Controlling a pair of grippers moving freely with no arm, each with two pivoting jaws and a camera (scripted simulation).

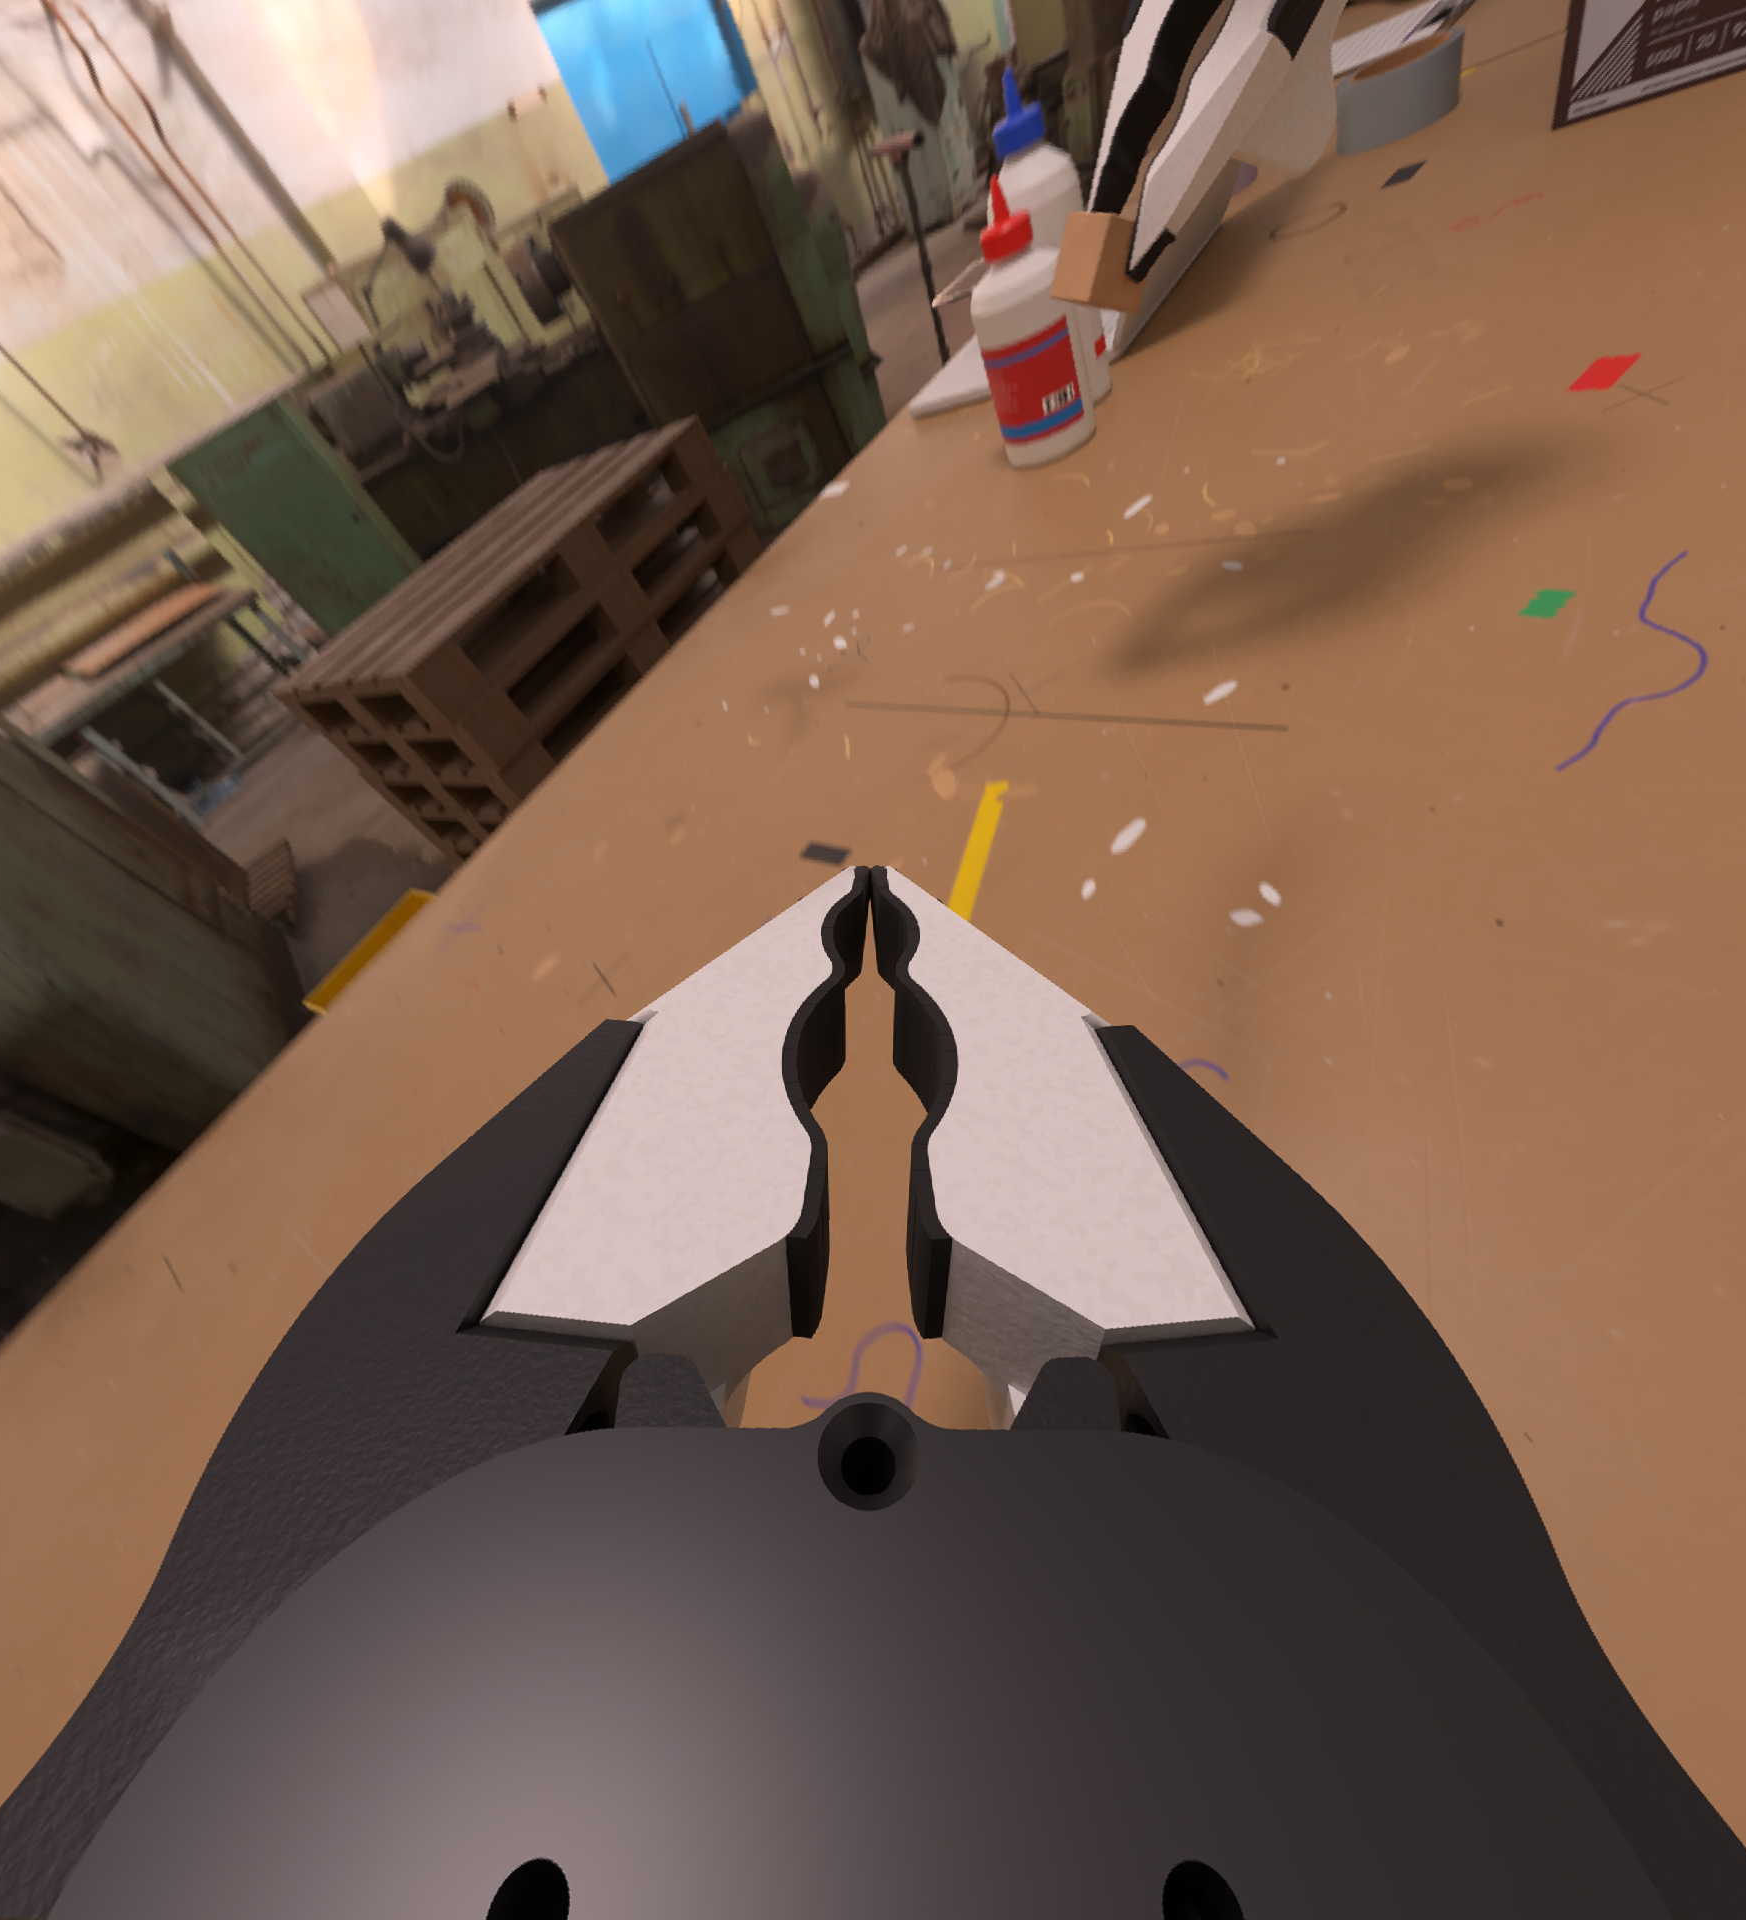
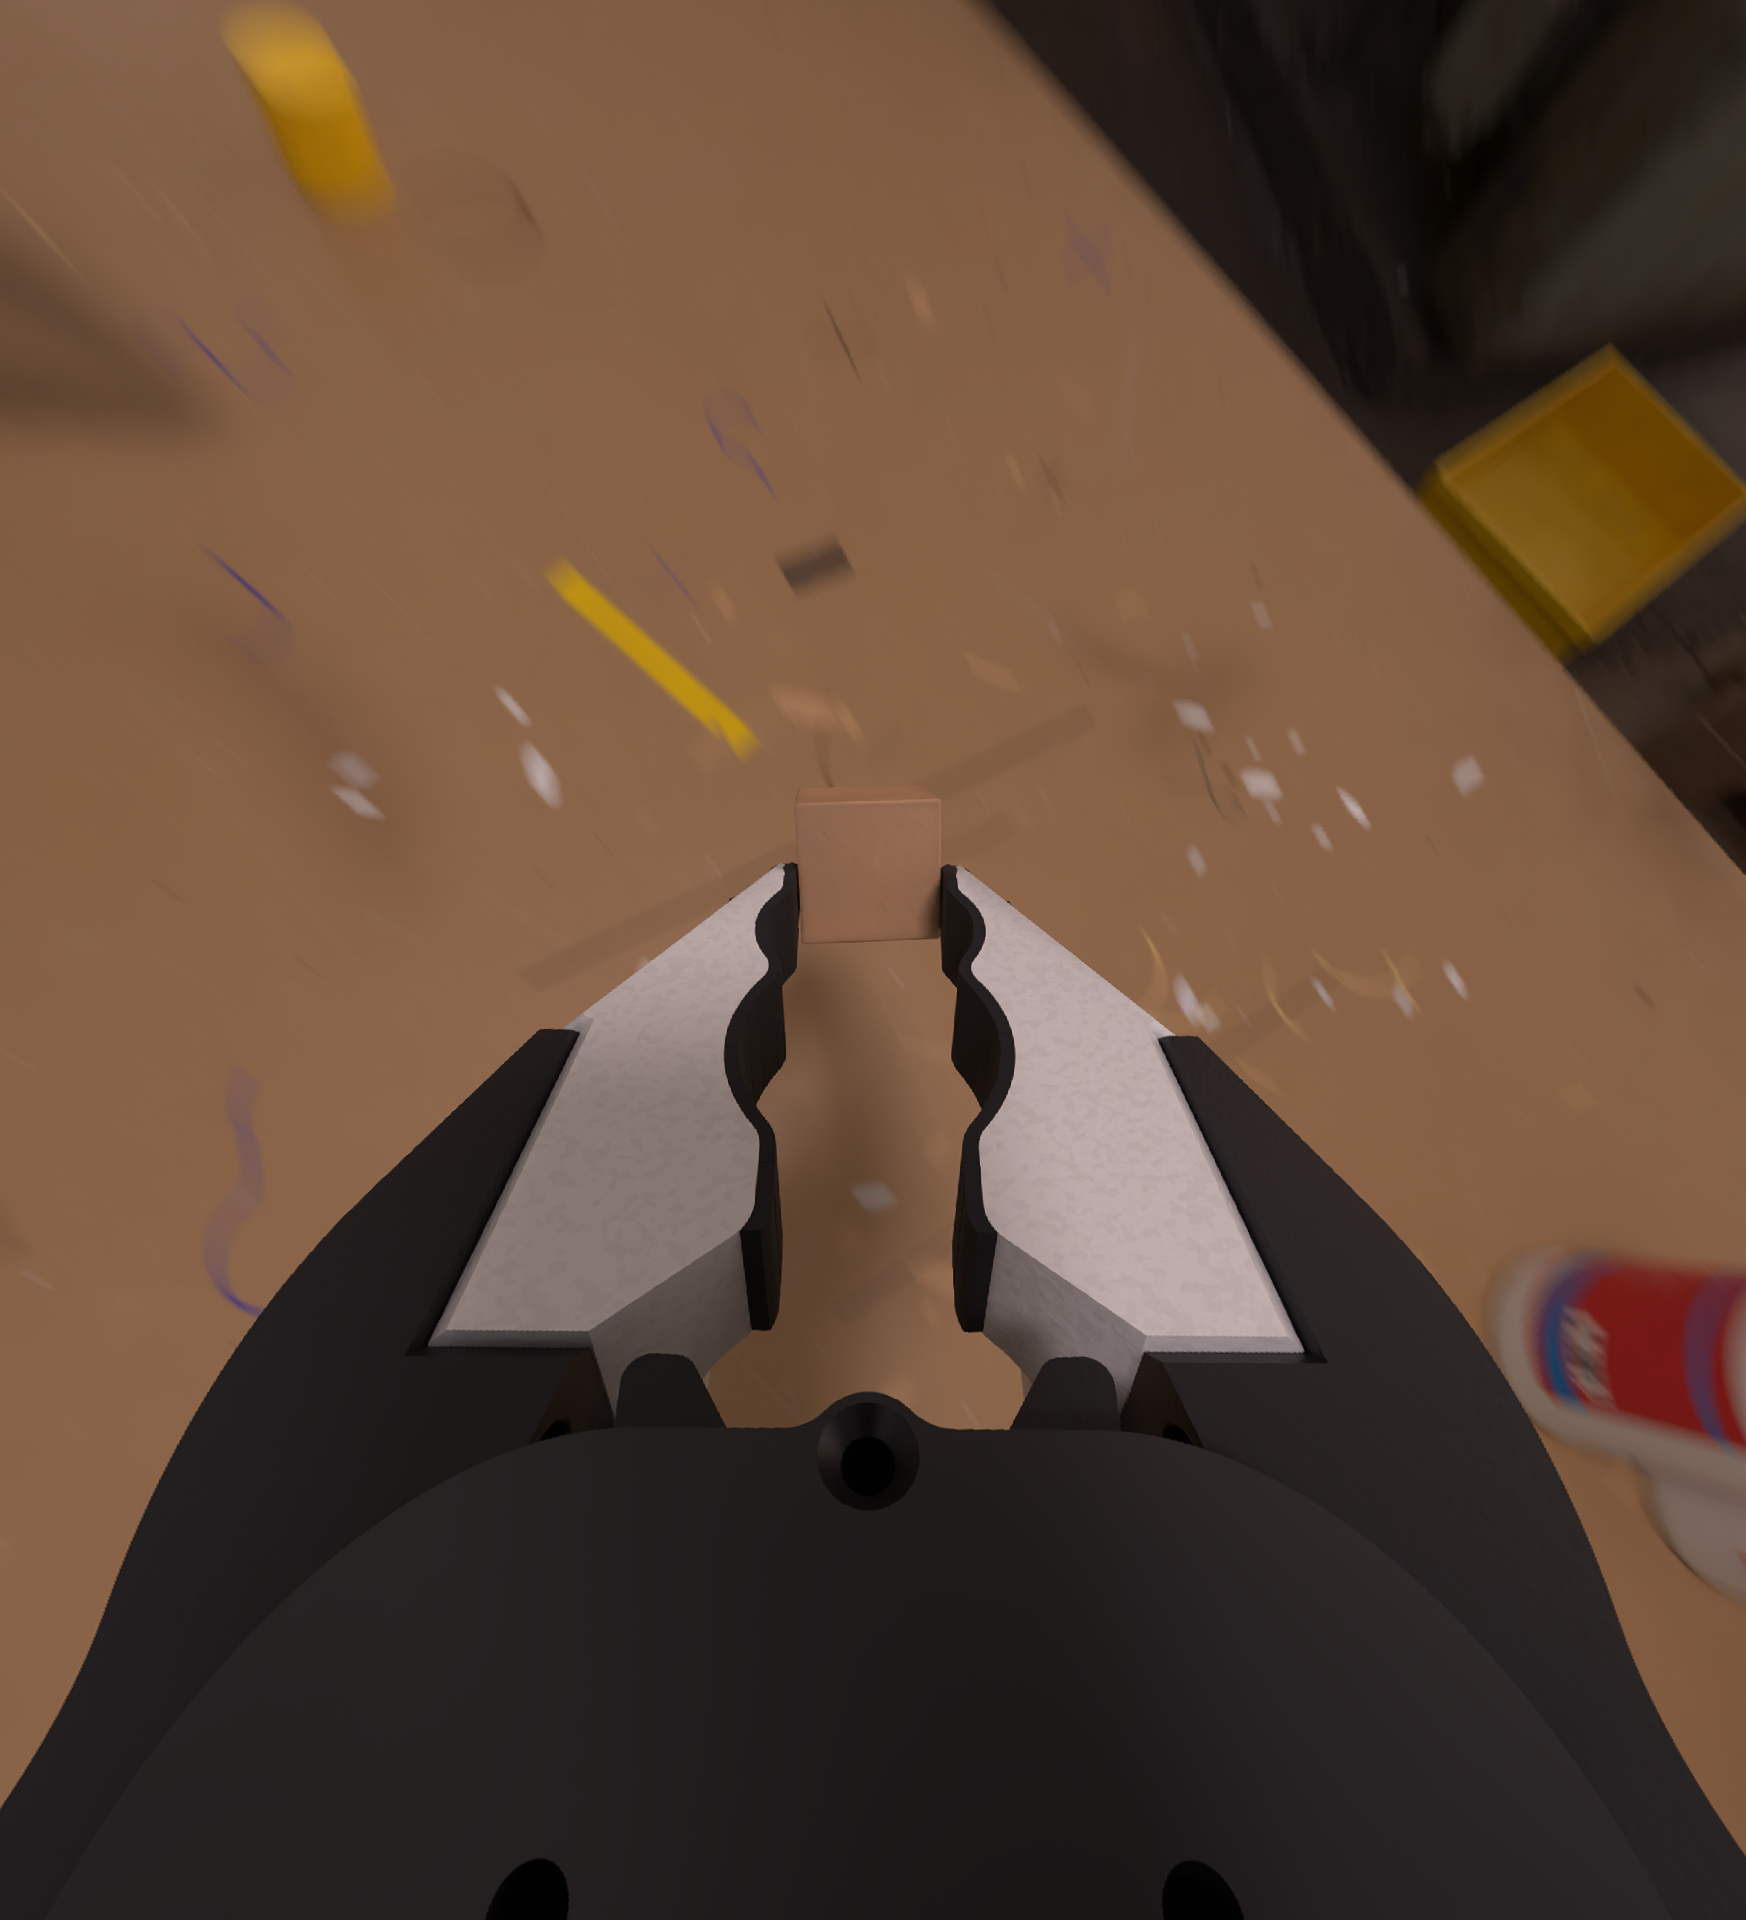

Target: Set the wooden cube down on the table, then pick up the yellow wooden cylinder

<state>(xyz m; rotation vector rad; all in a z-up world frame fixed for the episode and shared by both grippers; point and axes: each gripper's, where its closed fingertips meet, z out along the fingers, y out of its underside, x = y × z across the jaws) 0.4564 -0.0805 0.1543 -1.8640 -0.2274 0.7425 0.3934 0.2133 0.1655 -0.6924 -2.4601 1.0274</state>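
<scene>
My right gripper (image 2: 869, 878) is shut on a plain wooden cube (image 2: 867, 864), held between its fingertips above the brown table (image 2: 433, 987). In the left wrist view the same gripper (image 1: 1144, 244) shows far off at the top, holding the cube (image 1: 1092, 260) in the air. The yellow wooden cylinder (image 2: 313, 114) lies on the table at the far upper left of the right wrist view, blurred. My left gripper (image 1: 869, 878) is shut and empty, low over the table (image 1: 1368, 1039).
Two white glue bottles, one red-capped (image 1: 1035, 364) and one blue-capped (image 1: 1030, 156), stand near the table's far edge; one shows blurred in the right wrist view (image 2: 1679, 1382). A tape roll (image 1: 1399, 88) and a dark board (image 1: 1700, 52) lie far off. A yellow bin (image 2: 1586, 499) sits beyond the table edge.
</scene>
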